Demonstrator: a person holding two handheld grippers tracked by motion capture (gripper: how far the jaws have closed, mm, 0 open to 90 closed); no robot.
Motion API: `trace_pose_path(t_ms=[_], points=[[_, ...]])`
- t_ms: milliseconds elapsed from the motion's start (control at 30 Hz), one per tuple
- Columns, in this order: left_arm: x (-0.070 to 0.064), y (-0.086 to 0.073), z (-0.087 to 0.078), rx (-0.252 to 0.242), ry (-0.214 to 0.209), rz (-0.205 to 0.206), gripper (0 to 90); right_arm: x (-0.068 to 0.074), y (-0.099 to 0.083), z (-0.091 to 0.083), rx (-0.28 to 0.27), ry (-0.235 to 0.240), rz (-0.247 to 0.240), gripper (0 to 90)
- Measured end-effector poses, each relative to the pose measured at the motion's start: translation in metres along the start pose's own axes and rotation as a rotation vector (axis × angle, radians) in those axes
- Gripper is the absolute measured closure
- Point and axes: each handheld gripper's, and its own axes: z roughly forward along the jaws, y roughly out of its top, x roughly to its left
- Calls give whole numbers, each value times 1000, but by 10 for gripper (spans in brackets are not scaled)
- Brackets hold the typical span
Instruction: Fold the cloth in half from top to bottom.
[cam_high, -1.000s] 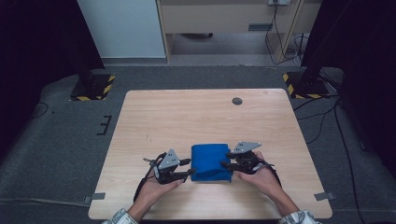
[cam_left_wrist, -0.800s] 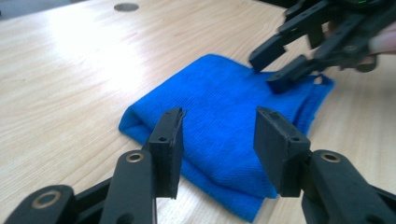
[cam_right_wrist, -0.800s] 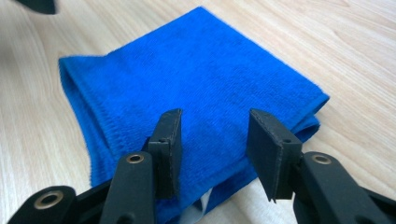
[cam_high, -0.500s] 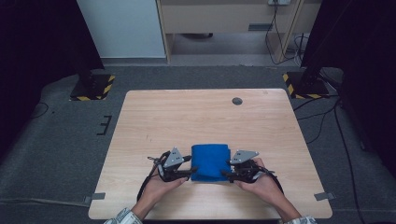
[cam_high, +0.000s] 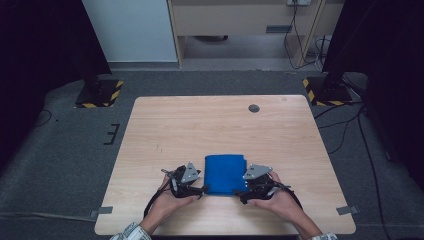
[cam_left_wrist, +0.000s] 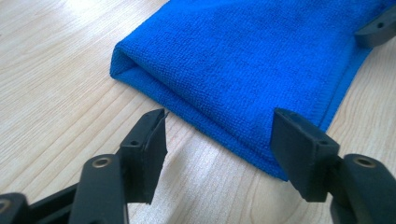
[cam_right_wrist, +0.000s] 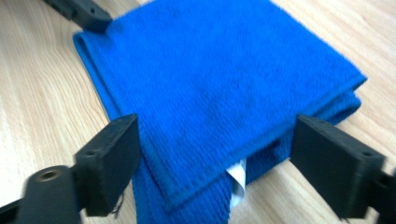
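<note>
Wooden table (cam_high: 220, 125): folded blue cloth (cam_high: 225, 174) flanked by left gripper (cam_left_wrist: 219, 140) and right gripper (cam_right_wrist: 215, 154), jaws wide, empty. Next fold likely requires pinching near corners.

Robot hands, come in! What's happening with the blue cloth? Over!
Left gripper open at the folded blue cloth's near corner. Right gripper open, straddling its other near corner. Cloth flat on the table. Nothing in the way.
</note>
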Motion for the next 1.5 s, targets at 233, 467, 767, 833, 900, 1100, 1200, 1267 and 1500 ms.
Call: trace_pose_path(t_ms=[233,467,767,833,900,1100,1200,1267,1500], points=[[9,5,-6,-73,12,-74,190,-13,3,-6,-75,-45,61,62],[16,5,-4,-79,25,-125,104,-25,8,-11,-116,-84,121,63],[26,7,-6,-92,50,-159,79,-35,18,-9,-123,-127,166,72],[30,6,-7,-99,56,-168,79,-38,18,-9,-126,-134,172,73],[34,6,-9,-100,65,-177,77,-42,19,-11,-131,-148,180,73],[46,2,-15,-104,93,-203,75,-55,16,-22,-159,-183,214,73],[53,0,-20,-106,103,-219,73,-62,14,-27,-167,-204,228,74],[59,-3,-23,-110,115,-232,73,-66,11,-30,-172,-221,238,74],[77,-14,-30,-93,148,-266,71,-88,-1,-43,-180,-288,283,78]])
